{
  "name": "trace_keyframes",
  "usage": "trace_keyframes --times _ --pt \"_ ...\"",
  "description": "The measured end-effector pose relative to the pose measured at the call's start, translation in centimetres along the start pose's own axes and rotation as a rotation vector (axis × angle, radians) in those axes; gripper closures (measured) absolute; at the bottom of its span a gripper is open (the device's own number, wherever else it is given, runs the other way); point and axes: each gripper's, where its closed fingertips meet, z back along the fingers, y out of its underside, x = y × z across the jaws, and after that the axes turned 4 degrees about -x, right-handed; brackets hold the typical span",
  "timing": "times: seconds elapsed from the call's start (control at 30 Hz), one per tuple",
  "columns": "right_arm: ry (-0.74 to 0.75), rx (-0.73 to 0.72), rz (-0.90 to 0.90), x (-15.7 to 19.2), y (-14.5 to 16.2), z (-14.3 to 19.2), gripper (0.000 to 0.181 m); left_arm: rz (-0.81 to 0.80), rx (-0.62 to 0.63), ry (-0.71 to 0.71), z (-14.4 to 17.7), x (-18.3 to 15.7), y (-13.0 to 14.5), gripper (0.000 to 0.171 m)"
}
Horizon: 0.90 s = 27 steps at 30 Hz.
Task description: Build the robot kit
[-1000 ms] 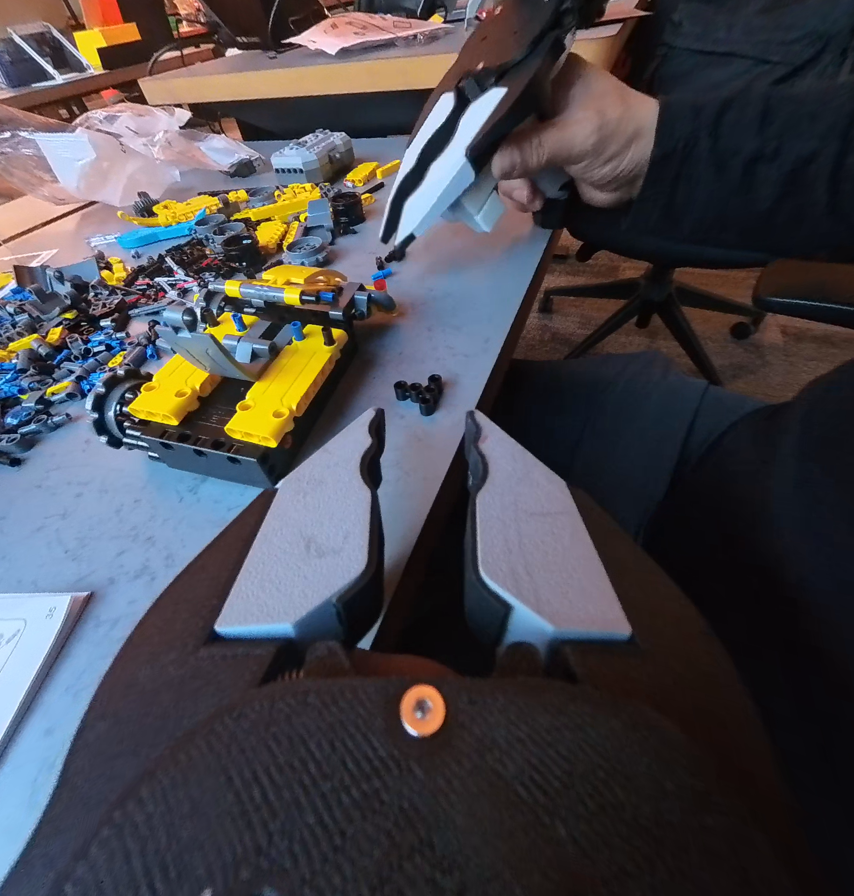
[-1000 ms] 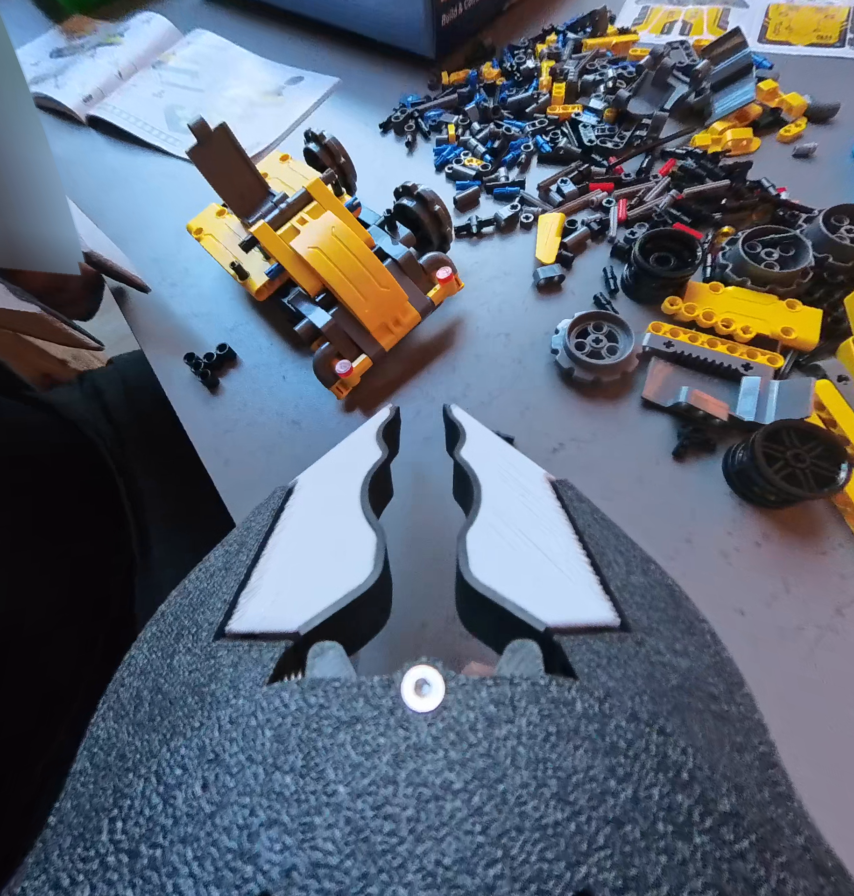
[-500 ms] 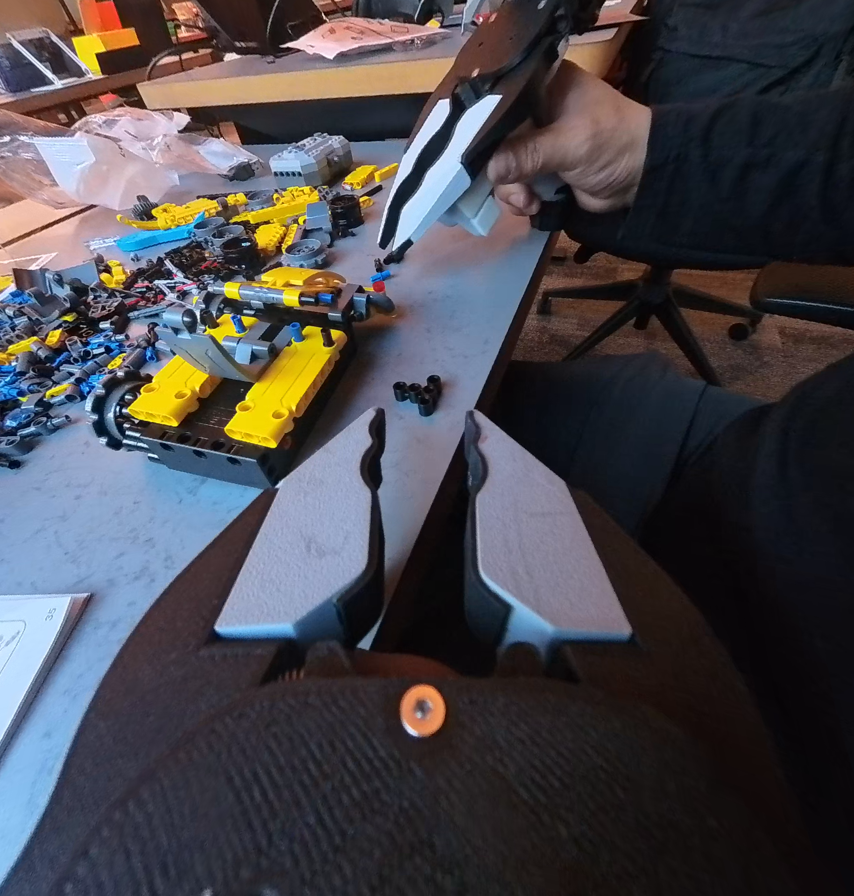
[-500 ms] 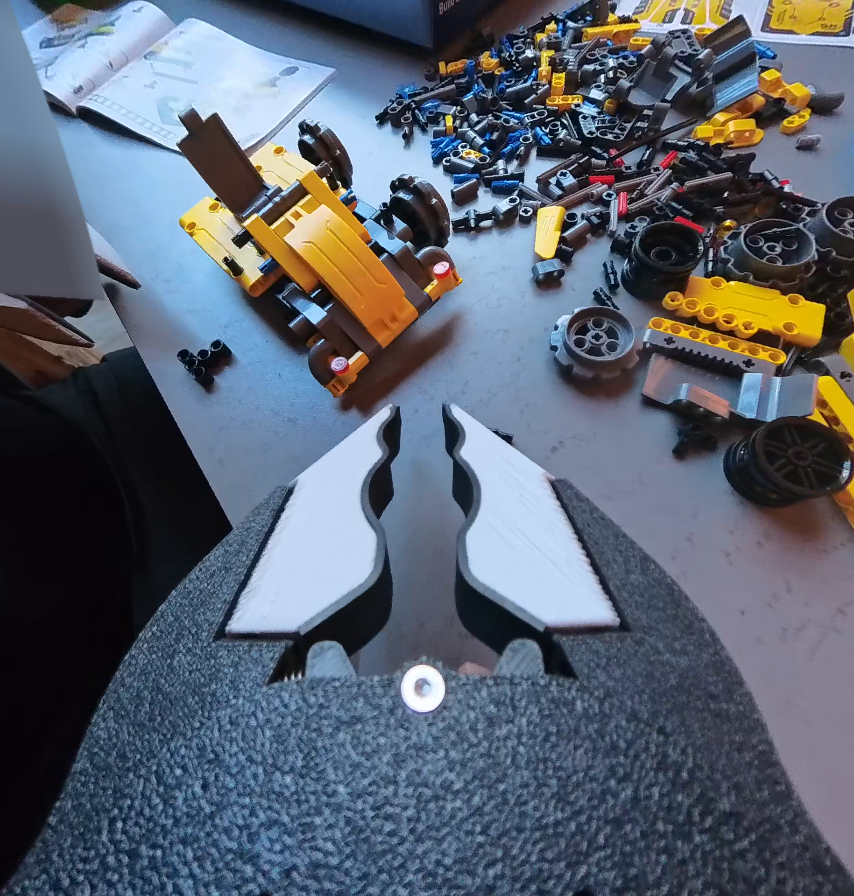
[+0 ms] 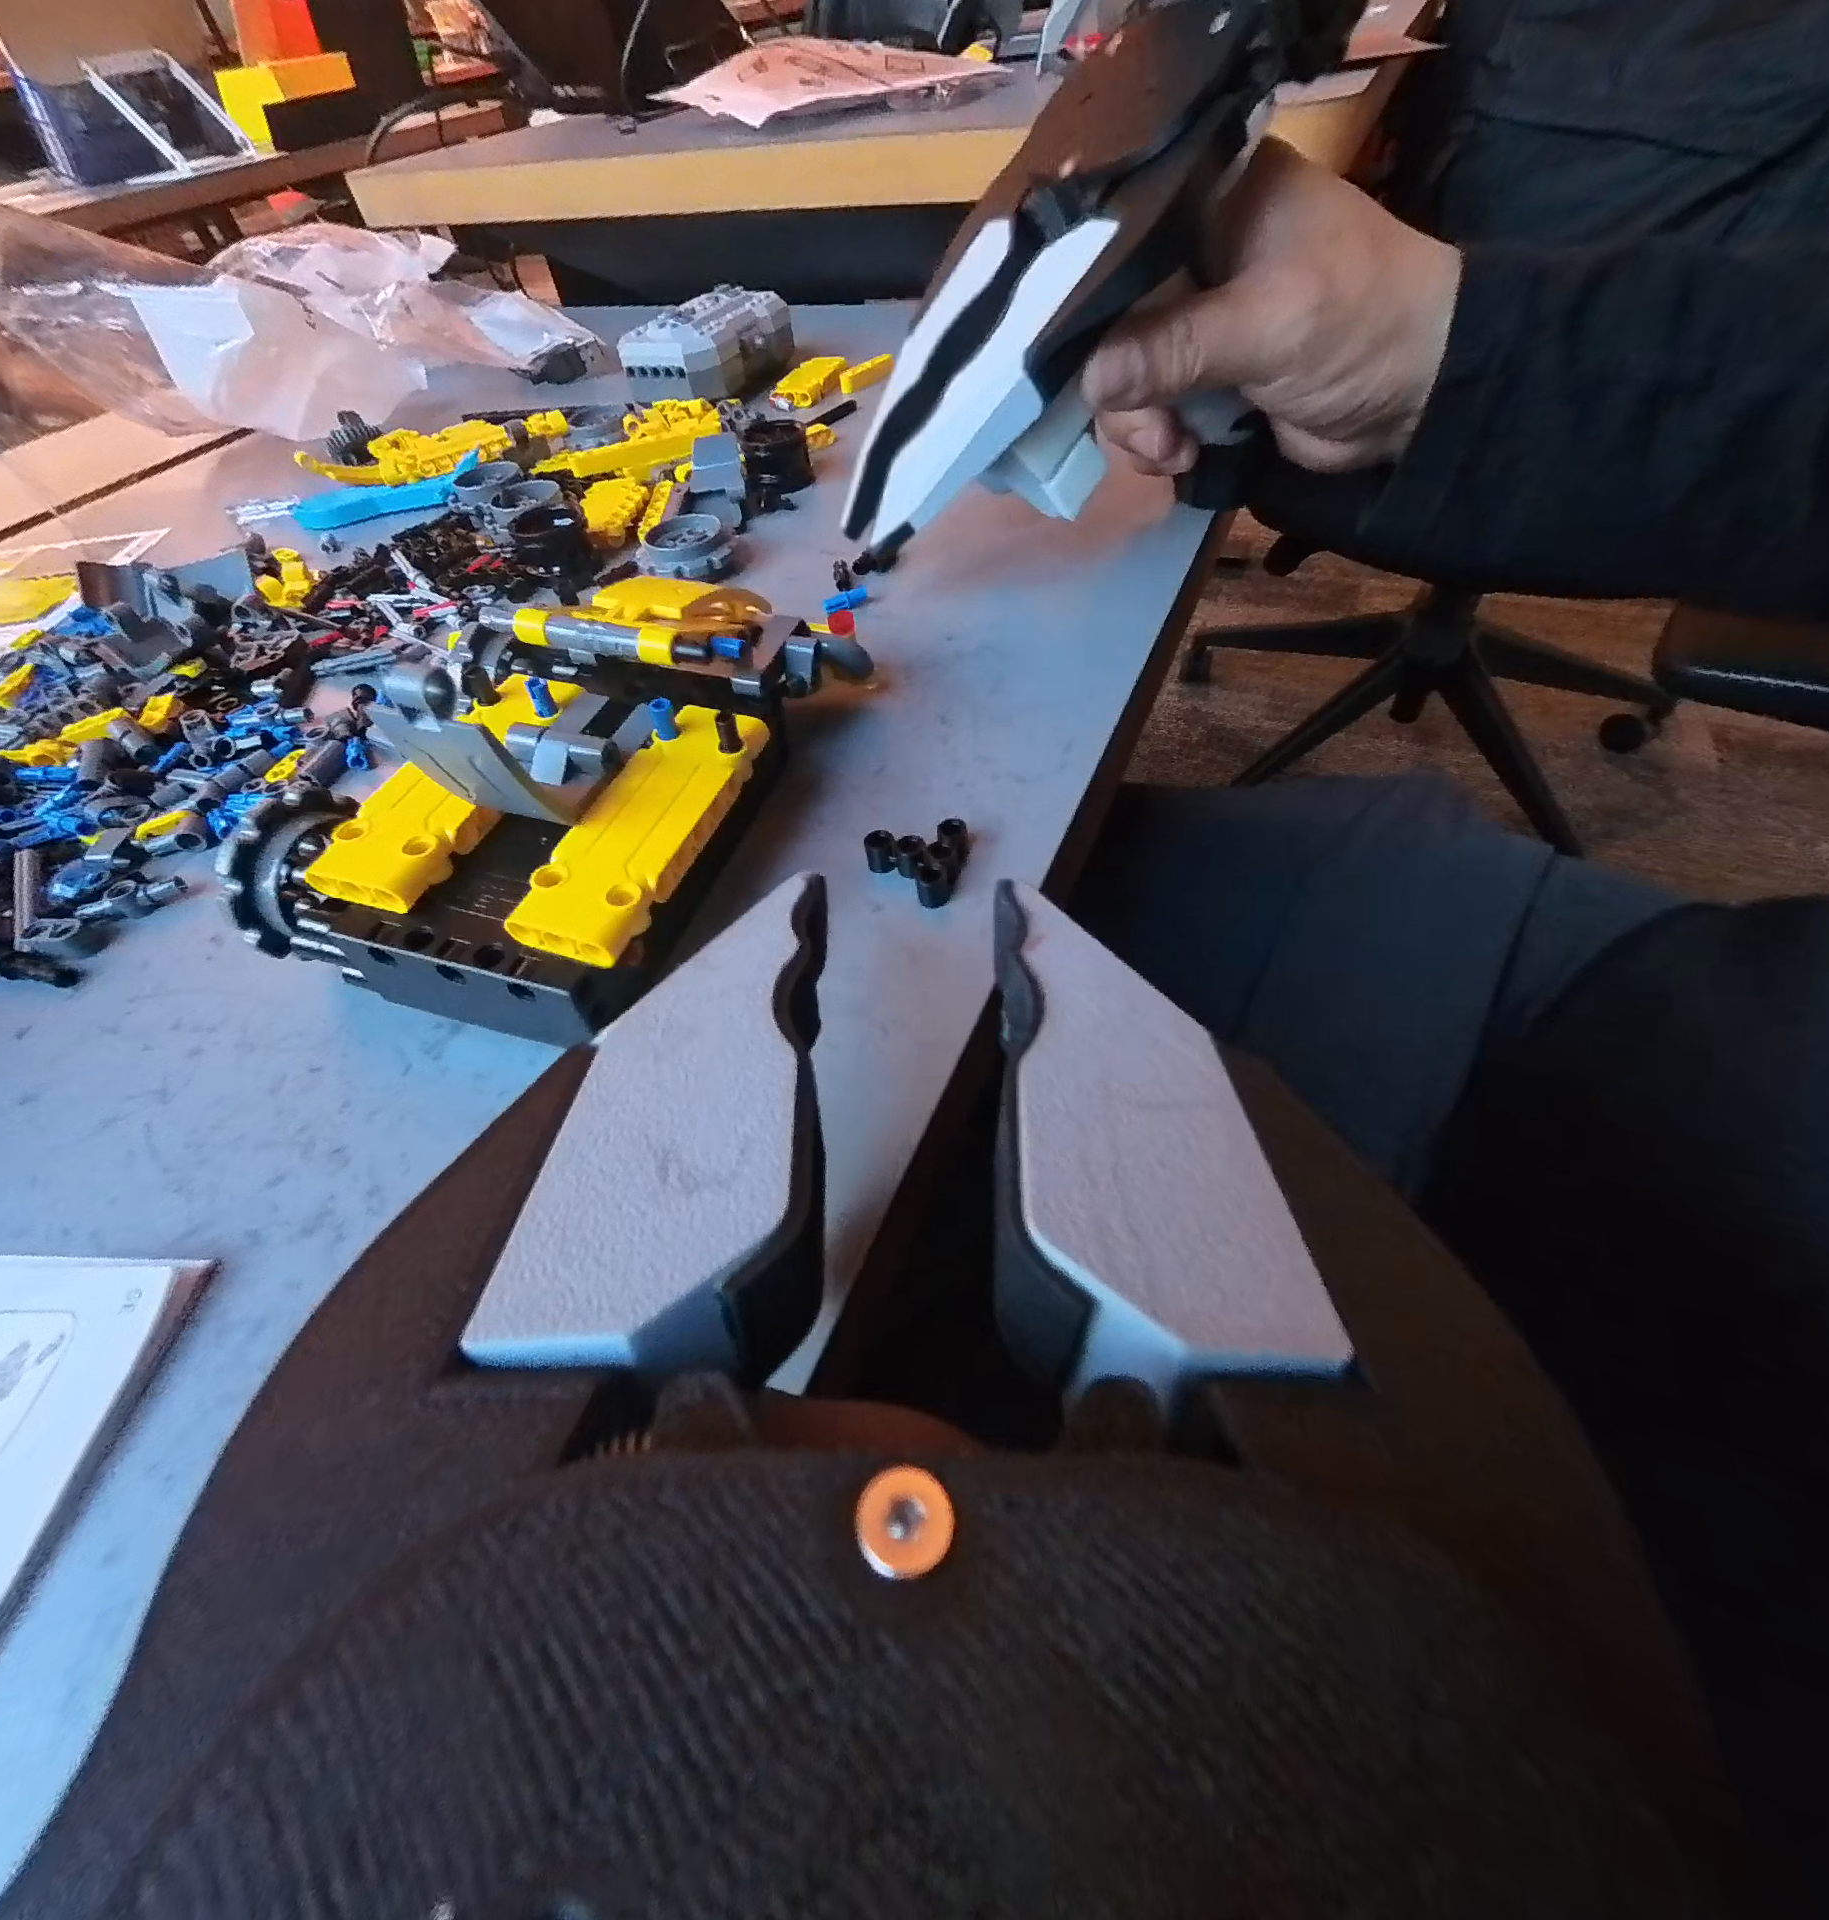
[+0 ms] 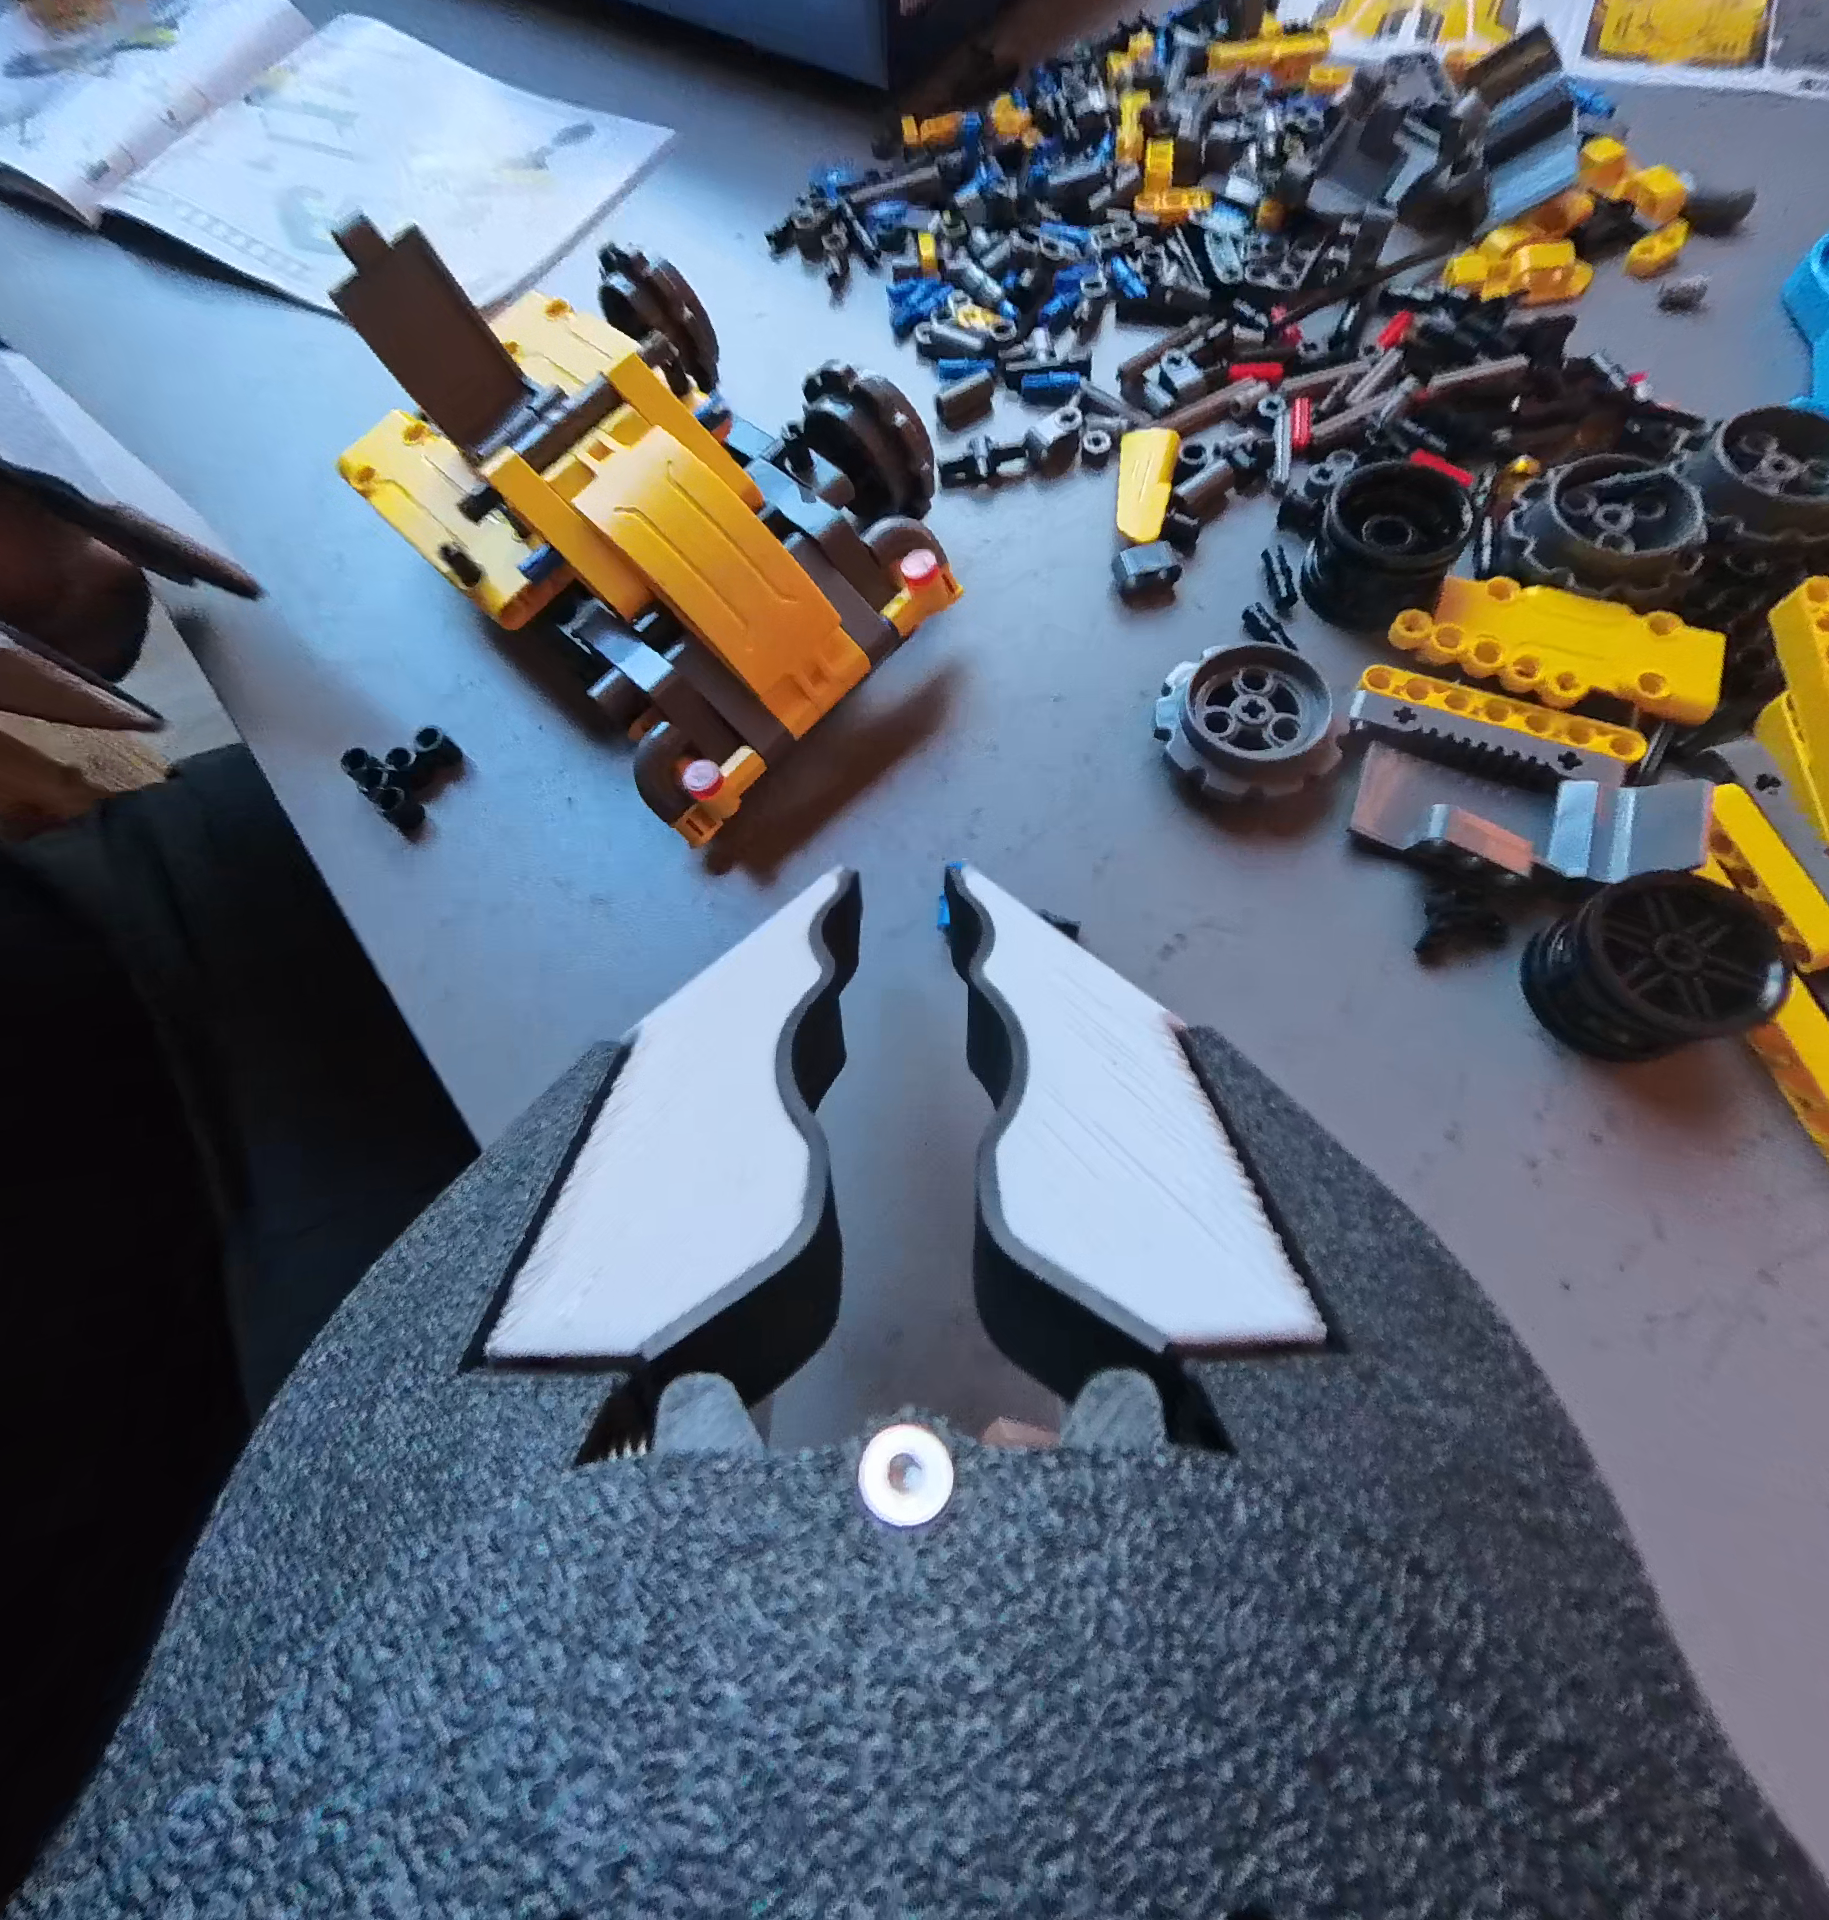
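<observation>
Glossy plastic bricks point(image 6: 1554, 644) lie on the matt, scuffed desk point(image 6: 1512, 1195) beside a paper booklet point(image 6: 370, 135).

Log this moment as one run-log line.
left gripper: open, empty, near black connector cluster | right gripper: open, empty, over table, tips by small blue pin | yellow model: untouched

right gripper point(image 6: 899, 894) parted, empty, above table point(image 6: 1409, 1299) | yellow model vehicle point(image 6: 640, 551) ahead | loose bricks point(image 6: 1253, 239) right

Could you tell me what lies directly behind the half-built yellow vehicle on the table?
Behind the yellow vehicle lies a pile of loose pieces. Whatever sits right against its far side is hidden.
</observation>
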Motion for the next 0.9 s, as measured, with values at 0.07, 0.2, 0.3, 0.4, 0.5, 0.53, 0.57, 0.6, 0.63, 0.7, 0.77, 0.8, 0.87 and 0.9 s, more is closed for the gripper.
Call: trace_keyframes --times 0.07,0.2,0.3,0.4,0.5,0.53,0.57,0.6,0.63,0.7,0.77,0.8,0.87,0.9 --pt "-0.006 0.053 -0.009 0.0 0.6 -0.5 0.165 0.009 -0.01 -0.025 0.1 0.4 -0.5 0.143" --pt "0.002 0.089 -0.024 -0.4 1.0 -0.8 0.165 0.018 -0.034 -0.128 0.6 2.4 -3.2 0.138" --pt "-0.004 0.098 -0.044 -0.6 1.1 -1.0 0.166 0.007 0.06 -0.162 0.5 4.1 -3.3 0.109" --pt "-0.036 0.123 -0.061 -0.5 1.3 -1.3 0.168 -0.026 0.175 -0.172 -0.2 6.6 -2.6 0.086" --pt "-0.06 0.121 -0.072 -0.3 1.3 -1.3 0.169 -0.042 0.28 -0.117 -1.2 8.5 -1.1 0.075" --pt "-0.058 0.112 -0.067 -0.3 1.2 -1.2 0.169 -0.05 0.306 -0.102 -1.5 9.1 -0.5 0.072" --pt "-0.055 0.105 -0.058 -0.2 1.1 -1.1 0.168 -0.057 0.331 -0.097 -1.8 9.7 0.1 0.07" --pt "-0.053 0.103 -0.047 -0.2 1.1 -1.1 0.168 -0.055 0.349 -0.087 -2.0 10.1 0.6 0.066" --pt "-0.052 0.102 -0.034 -0.1 1.1 -1.1 0.168 -0.042 0.359 -0.064 -2.1 10.1 1.0 0.065" --pt "-0.047 0.084 -0.004 0.1 0.9 -0.8 0.166 -0.016 0.37 -0.033 -2.2 9.8 1.6 0.067" --pt "-0.034 0.083 0.017 0.1 1.3 -0.1 0.166 -0.022 0.376 -0.041 -2.1 9.8 2.1 0.069" --pt "-0.023 0.088 0.018 -0.1 1.6 0.2 0.166 -0.029 0.382 -0.045 -2.0 9.8 2.3 0.069" --pt "-0.022 0.068 0.011 0.0 1.6 0.7 0.166 -0.033 0.38 -0.035 -2.1 9.7 2.2 0.072" --pt "-0.02 0.049 0.017 0.1 1.3 0.9 0.166 -0.031 0.385 -0.029 -2.2 9.7 2.3 0.071"
